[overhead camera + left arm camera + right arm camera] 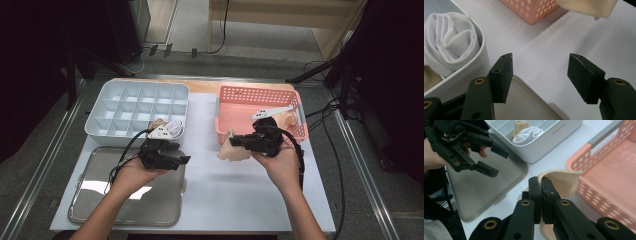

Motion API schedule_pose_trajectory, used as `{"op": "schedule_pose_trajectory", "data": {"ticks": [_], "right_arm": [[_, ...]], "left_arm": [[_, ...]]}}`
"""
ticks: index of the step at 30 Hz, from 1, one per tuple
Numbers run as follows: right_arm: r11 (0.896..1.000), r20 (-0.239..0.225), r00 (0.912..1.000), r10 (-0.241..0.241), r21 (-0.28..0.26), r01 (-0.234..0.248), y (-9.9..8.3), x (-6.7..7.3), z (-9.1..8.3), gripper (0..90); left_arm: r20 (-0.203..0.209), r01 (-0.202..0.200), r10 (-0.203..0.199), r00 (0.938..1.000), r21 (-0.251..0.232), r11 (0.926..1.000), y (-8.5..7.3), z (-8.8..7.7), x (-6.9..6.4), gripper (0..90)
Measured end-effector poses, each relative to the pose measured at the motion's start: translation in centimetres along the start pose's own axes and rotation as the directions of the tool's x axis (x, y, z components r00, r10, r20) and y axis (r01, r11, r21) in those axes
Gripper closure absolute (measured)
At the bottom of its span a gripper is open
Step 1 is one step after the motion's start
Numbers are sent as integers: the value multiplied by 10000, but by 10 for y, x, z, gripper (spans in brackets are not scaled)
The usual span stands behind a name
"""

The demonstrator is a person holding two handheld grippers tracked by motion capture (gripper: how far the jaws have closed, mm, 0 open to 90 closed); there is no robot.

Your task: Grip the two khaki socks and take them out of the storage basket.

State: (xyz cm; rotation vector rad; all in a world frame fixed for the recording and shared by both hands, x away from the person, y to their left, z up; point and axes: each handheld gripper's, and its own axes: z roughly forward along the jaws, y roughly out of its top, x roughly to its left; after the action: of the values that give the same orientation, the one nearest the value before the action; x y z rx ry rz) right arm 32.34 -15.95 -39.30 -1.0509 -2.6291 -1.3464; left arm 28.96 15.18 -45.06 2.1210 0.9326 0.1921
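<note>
Fingers [534, 185] of right gripper [540, 182] pressed together on beige sock [564, 182], clamping its edge; sock hangs off table, just beside pink basket [227, 131]. Left gripper [541, 75] jaws spread wide, nothing between pads, held above edge of metal tray [95, 200]. White divided organizer [102, 100] sits behind tray; front right compartments hold rolled white sock [449, 40] and second beige sock [520, 125]. White table surface [210, 165] beneath. Basket near right hand [282, 162], left hand [132, 175] over tray.
</note>
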Motion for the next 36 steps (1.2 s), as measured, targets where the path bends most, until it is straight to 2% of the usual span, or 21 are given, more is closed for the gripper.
{"op": "schedule_pose_trajectory", "data": {"ticks": [8,16,25,36], "right_arm": [[9995,-357,9993,-140,271,149,-8,11,19,894],[9985,-505,9985,-187,508,212,-14,14,36,894],[9969,-478,9987,-178,756,214,-25,9,58,893],[9902,-298,9996,15,1400,27,-37,1,82,891]], "left_arm": [[3,34,-34,10000,25,10000,-2,1,1,383],[15,18,-18,10000,65,10000,-3,2,1,383],[46,-27,27,10000,65,10000,-4,4,0,383],[133,-87,86,9999,77,9999,-5,4,-1,383]]}}
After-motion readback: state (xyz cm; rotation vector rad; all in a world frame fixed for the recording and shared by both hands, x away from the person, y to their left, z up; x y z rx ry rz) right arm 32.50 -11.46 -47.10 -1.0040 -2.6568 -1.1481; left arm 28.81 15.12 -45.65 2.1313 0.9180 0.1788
